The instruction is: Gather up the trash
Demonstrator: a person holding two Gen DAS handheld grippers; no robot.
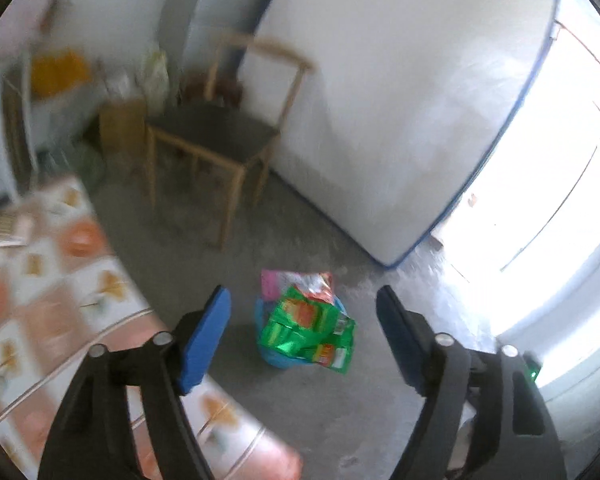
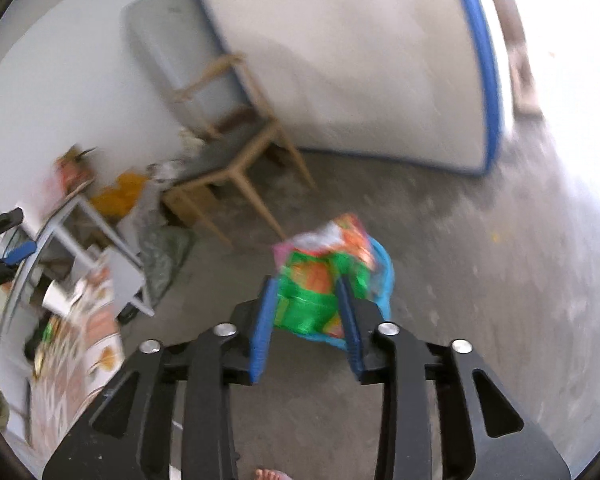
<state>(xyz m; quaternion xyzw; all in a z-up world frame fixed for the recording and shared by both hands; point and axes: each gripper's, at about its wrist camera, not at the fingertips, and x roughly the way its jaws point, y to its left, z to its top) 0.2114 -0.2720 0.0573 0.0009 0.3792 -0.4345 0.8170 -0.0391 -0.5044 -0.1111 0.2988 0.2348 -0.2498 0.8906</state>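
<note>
Left wrist view showed the left gripper (image 1: 304,332) spread wide and empty above the blue trash bag (image 1: 306,320) on the floor (image 1: 380,420); right gripper (image 2: 306,320) hung part-open, gripping nothing. Best approach: descend squarely, pinch the rim.

L wrist cam sits just behind the left claw (image 1: 302,334), facing fwd and down at the floor (image 1: 300,420); trash bag (image 1: 306,320) well ahead, desk (image 1: 60,280) left of claw. R cam, same tilt behind the right claw (image 2: 306,322), nearer the bag. Both share bag, chair (image 1: 220,136), mattress (image 1: 400,100).
</note>
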